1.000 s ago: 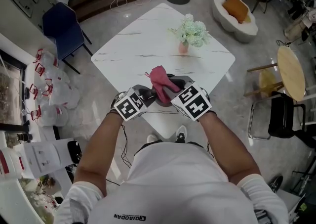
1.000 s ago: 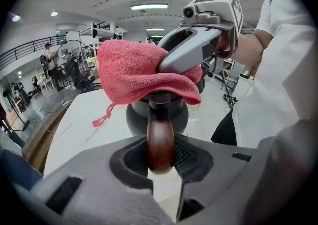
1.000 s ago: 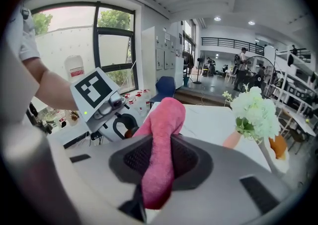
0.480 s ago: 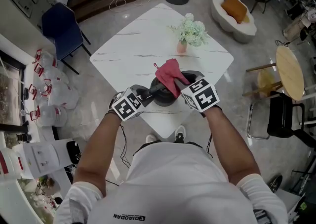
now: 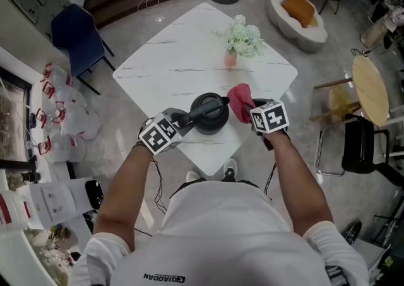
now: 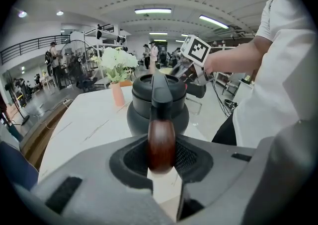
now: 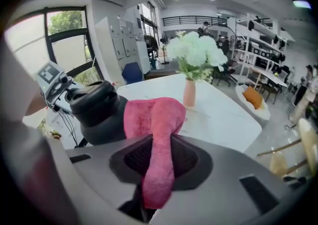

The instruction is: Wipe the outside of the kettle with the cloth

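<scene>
A black kettle (image 5: 210, 114) with a brown wooden handle (image 6: 161, 139) stands near the front edge of the white marble table (image 5: 170, 64). My left gripper (image 5: 180, 122) is shut on that handle, at the kettle's left side. My right gripper (image 5: 251, 113) is shut on a pink cloth (image 5: 240, 102) at the kettle's right side. In the right gripper view the pink cloth (image 7: 154, 119) hangs from the jaws and lies against the kettle's (image 7: 97, 112) wall.
A vase of pale flowers (image 5: 240, 38) stands on the table behind the kettle. A blue chair (image 5: 76, 32) is off the table's left corner. A round wooden side table (image 5: 372, 89) and a black chair (image 5: 363, 152) are at the right.
My right gripper has carried the pink cloth from over the kettle's lid down and rightward to the kettle's right side. The lid now shows bare. The left gripper has kept still.
</scene>
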Motion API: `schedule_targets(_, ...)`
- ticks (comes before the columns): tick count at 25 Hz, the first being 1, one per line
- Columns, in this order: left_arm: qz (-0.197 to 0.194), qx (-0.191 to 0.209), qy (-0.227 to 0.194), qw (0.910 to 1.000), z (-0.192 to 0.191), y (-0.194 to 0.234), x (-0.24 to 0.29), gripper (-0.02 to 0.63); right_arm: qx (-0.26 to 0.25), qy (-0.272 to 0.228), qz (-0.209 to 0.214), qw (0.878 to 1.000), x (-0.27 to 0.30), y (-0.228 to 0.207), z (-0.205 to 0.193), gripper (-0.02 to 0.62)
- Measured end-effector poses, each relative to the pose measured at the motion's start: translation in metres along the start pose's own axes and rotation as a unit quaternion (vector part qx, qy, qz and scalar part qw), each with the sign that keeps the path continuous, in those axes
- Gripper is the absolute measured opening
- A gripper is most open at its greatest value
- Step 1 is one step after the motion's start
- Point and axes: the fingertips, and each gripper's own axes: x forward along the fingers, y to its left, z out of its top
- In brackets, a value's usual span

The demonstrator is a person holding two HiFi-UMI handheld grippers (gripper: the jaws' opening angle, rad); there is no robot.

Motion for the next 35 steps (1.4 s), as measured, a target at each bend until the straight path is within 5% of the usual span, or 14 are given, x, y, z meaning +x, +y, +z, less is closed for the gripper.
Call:
schedule_targets(4, 0.000, -0.022, -0.012, 0.9997, -0.001, 0.002, 0.000, 0.100, 0.055, 0.010, -0.022, 0.998, -0.007, -0.025, -0.035, 0.094)
schedule_targets(10, 0.006, -0.058, -0.030, 0.9978, 0.005, 0.000, 0.001, 0.101, 0.074, -0.069, 0.041, 0.994, -0.044, 0.003, -0.028, 0.100)
schedule_targets(18, -0.025, -0.191, -0.034, 0.9806, 0.013, 0.034, -0.003, 0.100, -0.023, -0.142, 0.059, 0.988, -0.088, 0.052, 0.015, 0.100)
schedule_targets(27, -0.074, -0.285, -0.033, 0.9550, 0.031, 0.076, -0.002, 0.097, -0.160, -0.150, -0.044, 0.975, -0.066, 0.058, 0.114, 0.100)
schedule_targets(30, -0.077, -0.285, -0.032, 0.9549, 0.034, 0.076, -0.001, 0.097, -0.282, -0.156, -0.107, 0.941, -0.054, 0.076, 0.147, 0.100)
schedule_targets(35, -0.078, -0.288, -0.031, 0.9540, 0.034, 0.080, -0.001, 0.097, -0.528, -0.130, -0.111, 0.832, -0.008, 0.140, 0.125, 0.098)
